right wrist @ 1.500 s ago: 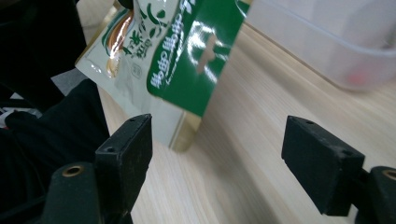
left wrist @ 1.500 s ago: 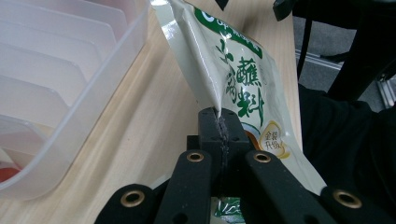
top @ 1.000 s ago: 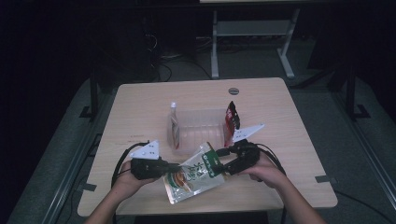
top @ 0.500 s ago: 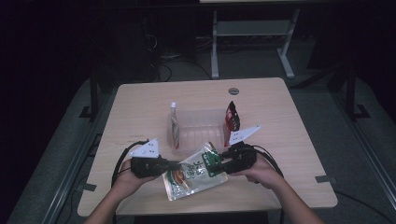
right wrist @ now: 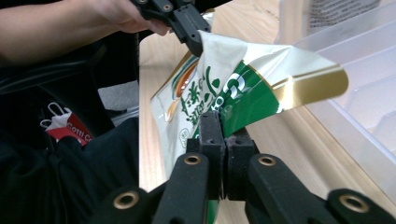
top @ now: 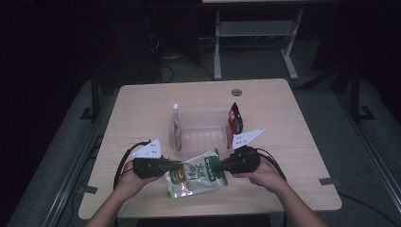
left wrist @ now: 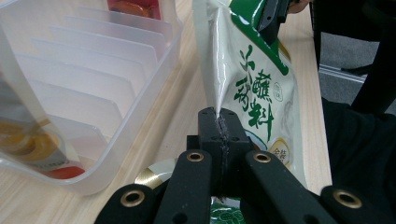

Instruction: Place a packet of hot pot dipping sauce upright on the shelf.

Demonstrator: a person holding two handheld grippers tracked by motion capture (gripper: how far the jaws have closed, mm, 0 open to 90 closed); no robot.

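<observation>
- High view: a person is standing at the near edge of the light wooden table [top: 283, 109], one gripper in each hand, with the white-and-green foil sauce pouch [top: 196, 176] stretched between them.
- The left gripper [top: 176, 165] is gripping the pouch's left edge; in the left gripper view its jaws are pressing flat together on a thin seam.
- The right gripper [top: 215, 166] is pinching the pouch's green top edge, its jaws having just been closing, now clamped on the foil in the right gripper view.
- The pouch is hanging just in front of the clear plastic slotted bin [top: 201, 130], just above the tabletop.
- A pale spouted pouch [top: 176, 127] is standing at the bin's left end, a red-and-black packet [top: 235, 118] at its right end.
</observation>
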